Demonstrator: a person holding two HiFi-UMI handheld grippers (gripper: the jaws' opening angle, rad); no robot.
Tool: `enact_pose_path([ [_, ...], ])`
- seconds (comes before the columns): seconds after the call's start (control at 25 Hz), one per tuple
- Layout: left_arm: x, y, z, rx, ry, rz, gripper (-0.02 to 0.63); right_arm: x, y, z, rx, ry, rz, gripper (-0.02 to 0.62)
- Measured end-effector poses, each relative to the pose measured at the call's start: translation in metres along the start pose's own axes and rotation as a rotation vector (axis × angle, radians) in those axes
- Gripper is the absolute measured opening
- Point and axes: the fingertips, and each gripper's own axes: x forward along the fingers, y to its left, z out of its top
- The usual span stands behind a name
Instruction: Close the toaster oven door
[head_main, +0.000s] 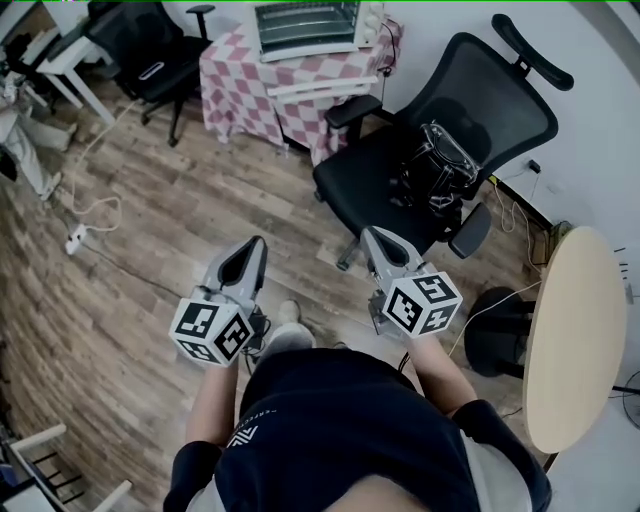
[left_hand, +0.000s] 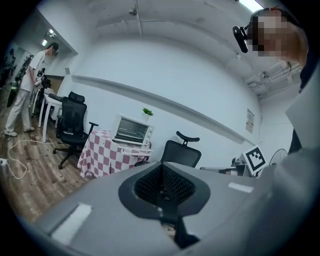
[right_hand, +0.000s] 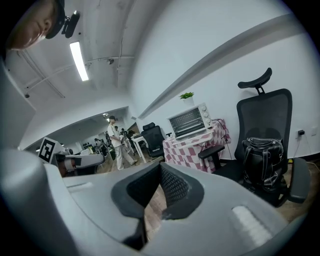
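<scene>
Dim, bluish light, perhaps from the ceiling strip lamp (right_hand: 78, 61); fisheye-bent, dark-cornered edges; blurred near foreground.

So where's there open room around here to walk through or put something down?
The wooden floor is bare between the checkered table, the black chair and the white cable. The round table at the right shows a bare top. Crowded: the chair's seat holds a black bag, and the toaster oven takes up the checkered table, its open door sticking out.
</scene>
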Motion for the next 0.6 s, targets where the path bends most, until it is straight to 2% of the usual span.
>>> enact_pose_path([
  [0.32,0.014,0.064,0.018,0.008,0.031,-0.004,0.026,0.07,0.014,0.014,-0.006,0.005,-0.017,0.004],
  [0.6,0.023,0.105,0.019,0.01,0.071,-0.029,0.041,0.107,0.022,0.015,0.017,0.008,-0.053,0.005],
])
